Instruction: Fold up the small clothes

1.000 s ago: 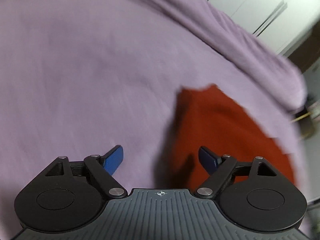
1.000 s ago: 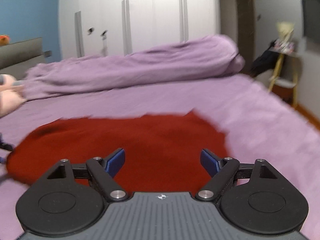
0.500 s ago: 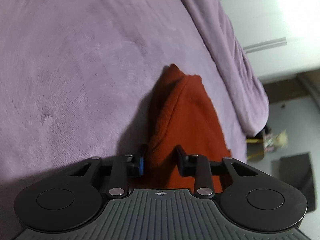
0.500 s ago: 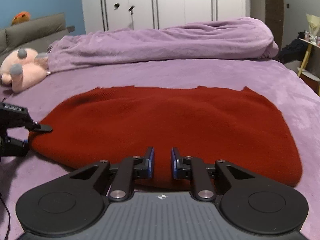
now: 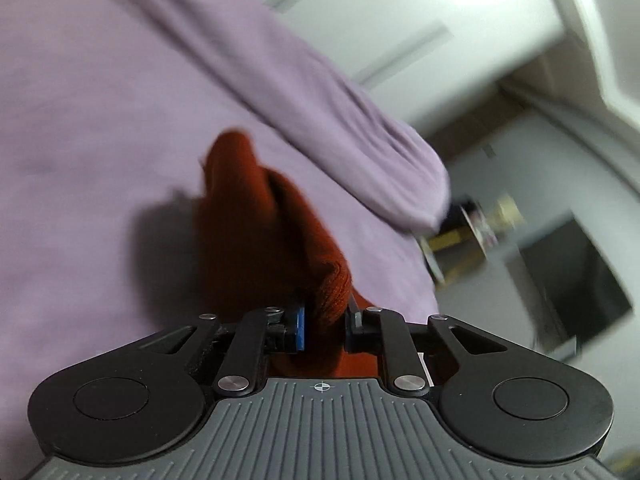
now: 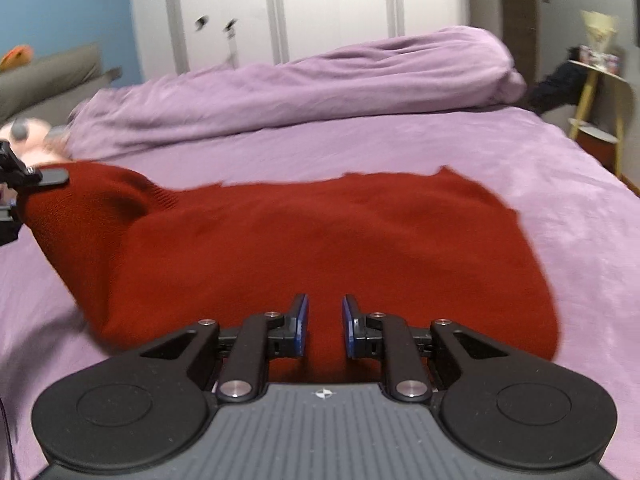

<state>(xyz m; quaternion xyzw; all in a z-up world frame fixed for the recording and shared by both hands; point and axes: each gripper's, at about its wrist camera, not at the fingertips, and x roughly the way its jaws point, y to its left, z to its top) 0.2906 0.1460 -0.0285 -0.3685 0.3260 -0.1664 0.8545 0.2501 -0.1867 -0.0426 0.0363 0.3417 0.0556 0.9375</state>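
A dark red knitted garment [image 6: 320,240] lies spread on a purple bedspread [image 6: 560,184]. My left gripper [image 5: 325,322] is shut on the garment's [image 5: 256,232] left edge and holds it lifted off the bed; it shows at the far left of the right wrist view [image 6: 24,184]. My right gripper [image 6: 323,326] is shut on the garment's near edge, with the cloth running between its blue pads [image 6: 302,324].
A rolled purple duvet [image 6: 320,88] lies across the far side of the bed. A plush toy [image 6: 24,136] sits at the far left by a grey headboard. A yellow side table [image 6: 596,92] stands right of the bed, white wardrobes [image 6: 320,8] behind.
Both grippers went from open to shut on the garment's edges. The left gripper has since lifted its edge up off the bed, so the cloth rises at the left.
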